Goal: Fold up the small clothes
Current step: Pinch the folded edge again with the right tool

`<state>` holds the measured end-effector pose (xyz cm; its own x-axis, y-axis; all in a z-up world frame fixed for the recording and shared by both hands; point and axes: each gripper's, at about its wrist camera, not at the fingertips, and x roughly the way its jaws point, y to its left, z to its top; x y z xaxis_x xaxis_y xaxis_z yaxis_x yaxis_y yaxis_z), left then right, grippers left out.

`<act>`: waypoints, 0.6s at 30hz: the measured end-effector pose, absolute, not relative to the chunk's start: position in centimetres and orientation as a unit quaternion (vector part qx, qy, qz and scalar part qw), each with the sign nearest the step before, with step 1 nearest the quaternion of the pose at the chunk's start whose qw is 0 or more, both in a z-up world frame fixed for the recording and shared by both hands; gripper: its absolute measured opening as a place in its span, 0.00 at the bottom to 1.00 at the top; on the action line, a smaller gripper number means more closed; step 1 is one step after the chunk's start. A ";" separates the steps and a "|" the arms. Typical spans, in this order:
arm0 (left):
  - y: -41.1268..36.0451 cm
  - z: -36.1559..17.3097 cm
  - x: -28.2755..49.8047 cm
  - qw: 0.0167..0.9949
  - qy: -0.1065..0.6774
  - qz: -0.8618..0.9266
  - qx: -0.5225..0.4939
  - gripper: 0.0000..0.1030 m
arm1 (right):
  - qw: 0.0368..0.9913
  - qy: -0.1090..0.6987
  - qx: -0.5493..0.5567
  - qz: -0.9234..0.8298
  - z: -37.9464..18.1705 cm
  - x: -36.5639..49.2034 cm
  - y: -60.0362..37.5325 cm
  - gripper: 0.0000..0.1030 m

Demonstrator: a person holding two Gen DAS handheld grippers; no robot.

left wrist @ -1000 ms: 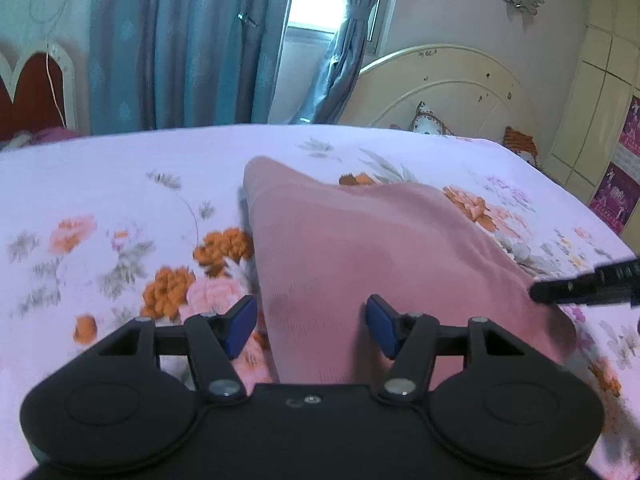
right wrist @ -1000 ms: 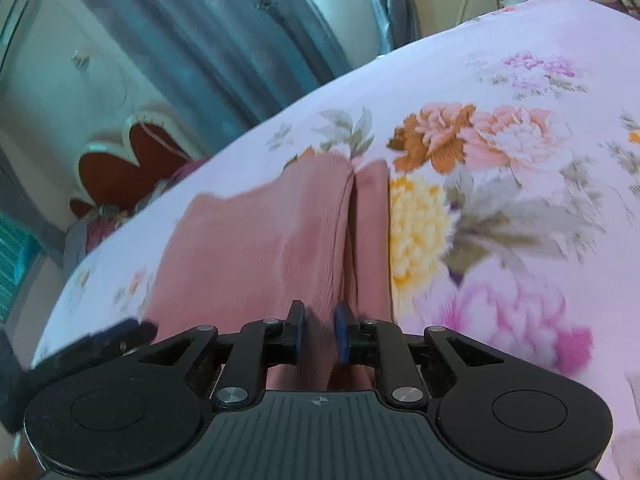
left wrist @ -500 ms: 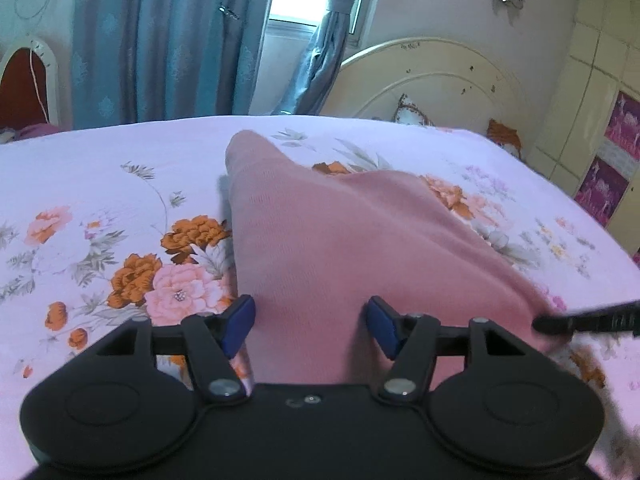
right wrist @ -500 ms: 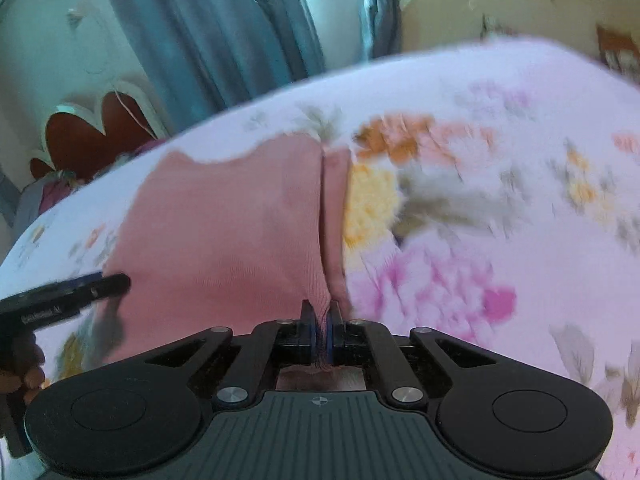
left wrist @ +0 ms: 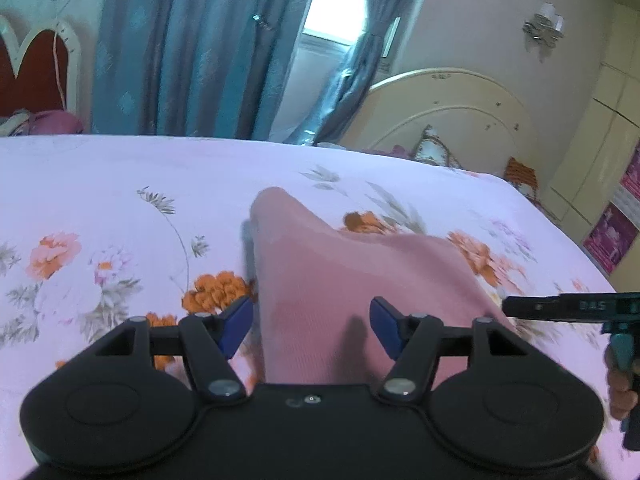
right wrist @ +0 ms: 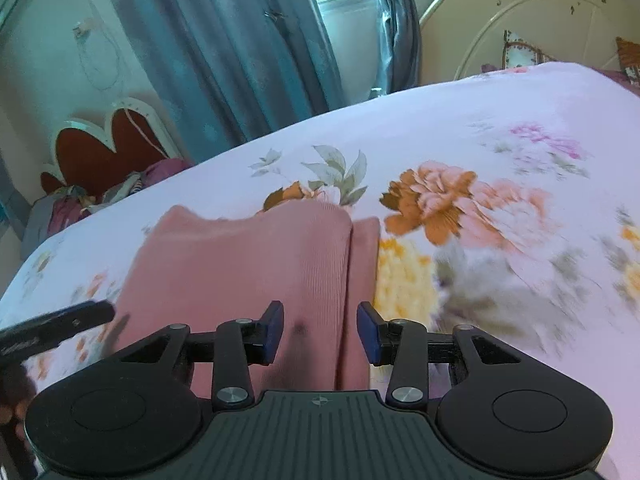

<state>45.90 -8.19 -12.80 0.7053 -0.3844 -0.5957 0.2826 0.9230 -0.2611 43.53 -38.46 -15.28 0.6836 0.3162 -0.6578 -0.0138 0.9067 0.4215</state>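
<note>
Across the flowered bed (left wrist: pixel 120 184) the pink garment (left wrist: pixel 344 280) runs lengthwise straight ahead of both spread, empty claws, left claw (left wrist: pixel 311 325) and right claw (right wrist: pixel 320 332) (about equally near).

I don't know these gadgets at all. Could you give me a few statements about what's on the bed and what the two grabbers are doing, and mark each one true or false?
1. The pink garment lies on a floral bedsheet. True.
2. The right gripper is clamped on the cloth. False: its jaws stand open.
3. The left gripper is open. True.
4. The curtains are red. False: they are blue.
</note>
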 end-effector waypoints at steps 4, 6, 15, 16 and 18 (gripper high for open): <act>-8.0 -14.0 48.4 0.914 0.351 -0.175 -0.102 0.59 | 0.886 0.406 0.209 0.082 -17.6 47.6 -37.9 0.40; -8.1 -14.5 49.2 0.912 0.355 -0.177 -0.106 0.59 | 0.879 0.413 0.225 0.081 -18.7 48.6 -38.0 0.40; -9.1 -15.3 49.7 0.911 0.350 -0.191 -0.110 0.56 | 0.926 0.351 0.136 0.036 -17.7 46.4 -36.9 0.08; -9.5 -15.6 49.6 0.913 0.350 -0.187 -0.097 0.57 | 0.917 0.375 0.130 0.031 -18.7 47.0 -37.0 0.08; -9.7 -16.2 49.9 0.910 0.359 -0.181 -0.098 0.60 | 0.913 0.385 0.127 0.046 -19.4 47.6 -37.2 0.08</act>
